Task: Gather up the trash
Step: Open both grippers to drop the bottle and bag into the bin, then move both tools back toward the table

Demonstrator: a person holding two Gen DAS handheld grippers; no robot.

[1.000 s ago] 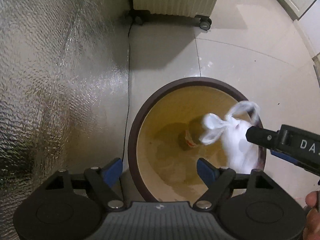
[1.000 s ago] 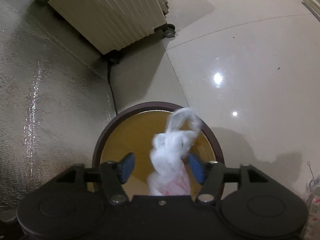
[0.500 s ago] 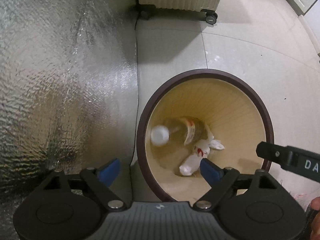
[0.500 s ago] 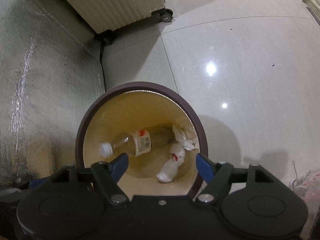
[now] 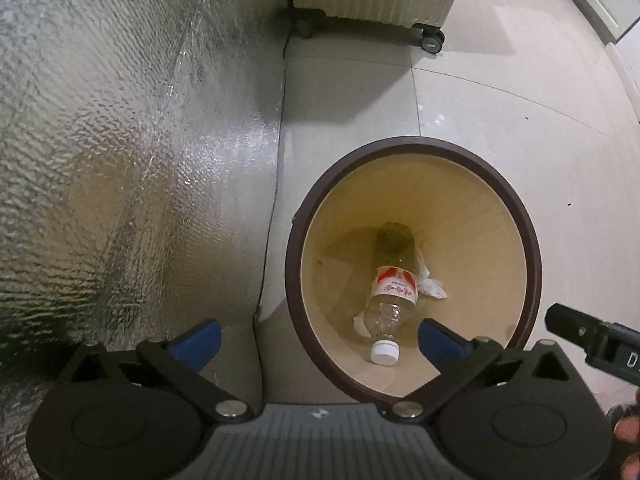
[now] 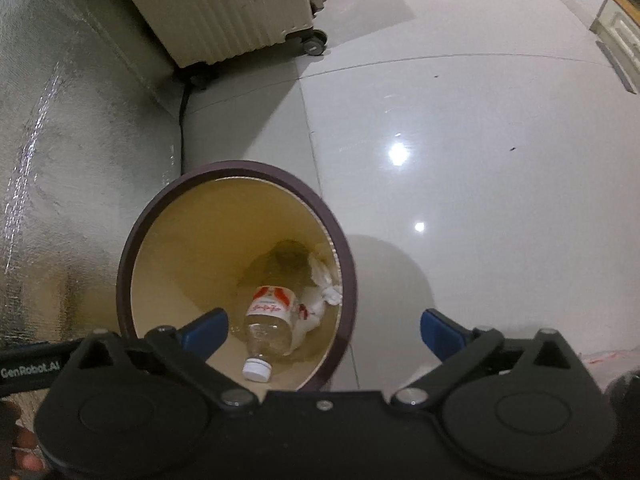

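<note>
Inside the bin (image 5: 516,216): white bag (image 6: 320,300) now lies beside the bottle (image 5: 390,292).
We released it a second ago; right gripper (image 6: 324,328) and left gripper (image 5: 320,340) both stand apart, empty. Foil wall at 9 o'clock crowds us; open floor (image 6: 460,120) lies toward 2 o'clock.

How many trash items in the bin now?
2. A plastic bottle lies on the bin's bottom, white cap toward the cameras; a white knotted bag lies against the bottle, partly under it. Smaller items beneath may be hidden.
</note>
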